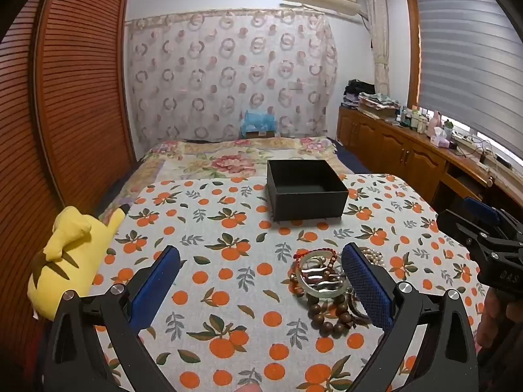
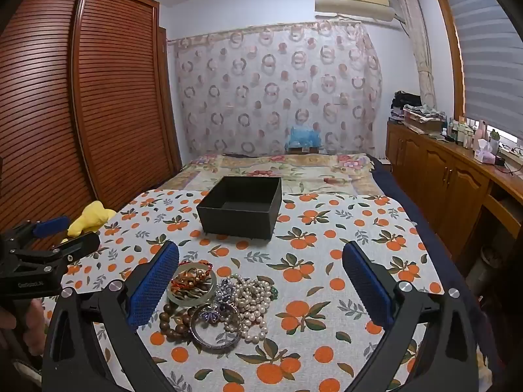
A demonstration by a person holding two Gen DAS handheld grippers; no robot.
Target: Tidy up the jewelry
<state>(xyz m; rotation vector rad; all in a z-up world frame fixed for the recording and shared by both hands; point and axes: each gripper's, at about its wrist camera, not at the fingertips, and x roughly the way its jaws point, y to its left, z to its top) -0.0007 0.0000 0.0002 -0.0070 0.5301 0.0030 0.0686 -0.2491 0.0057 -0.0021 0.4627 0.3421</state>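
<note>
A pile of jewelry (image 2: pixel 215 303) lies on the orange-print tablecloth: a pale jade bangle (image 2: pixel 191 285), brown wooden beads (image 2: pixel 173 323), a pearl necklace (image 2: pixel 251 303) and a silver bangle (image 2: pixel 214 330). The pile also shows in the left wrist view (image 1: pixel 323 281). An open, empty black box (image 1: pixel 305 189) (image 2: pixel 242 205) stands behind it. My left gripper (image 1: pixel 261 281) is open and empty, the pile by its right finger. My right gripper (image 2: pixel 261 281) is open and empty, the pile by its left finger.
The table (image 2: pixel 359 228) stands against a bed with a floral cover (image 2: pixel 294 170). A yellow plush toy (image 1: pixel 68 254) lies at the table's left edge. A brown louvred wardrobe (image 2: pixel 81 98) is at left, wooden cabinets (image 2: pixel 441 176) at right.
</note>
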